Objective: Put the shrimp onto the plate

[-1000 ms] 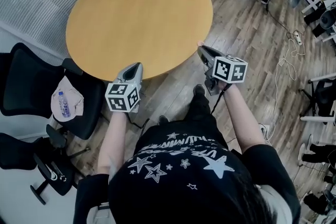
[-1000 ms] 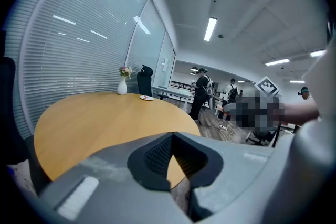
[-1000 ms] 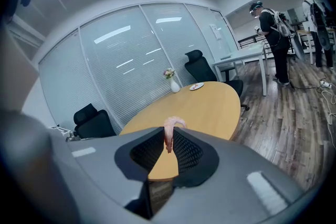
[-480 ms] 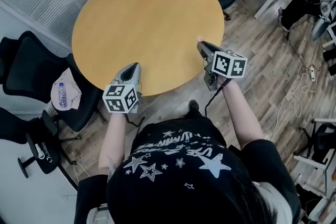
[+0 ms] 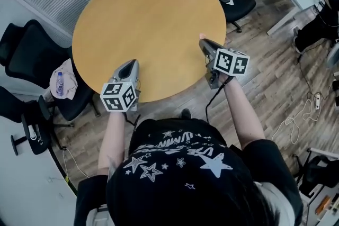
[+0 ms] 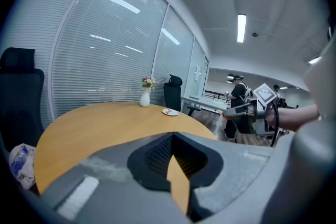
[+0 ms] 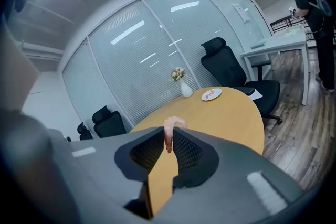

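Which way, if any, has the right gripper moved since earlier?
Yes. The right gripper went forward, from the round table's edge to above its top.

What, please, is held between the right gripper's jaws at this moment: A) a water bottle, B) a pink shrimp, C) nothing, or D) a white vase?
B: in the right gripper view, the right gripper is shut on a pink shrimp, whose curled end pokes out past the jaw tips.

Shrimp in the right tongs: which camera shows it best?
The right gripper view: the shrimp sits pinched in the right tongs, close and pink. The head view shows just a pink speck at their tip; in the left gripper view it is too small to tell.
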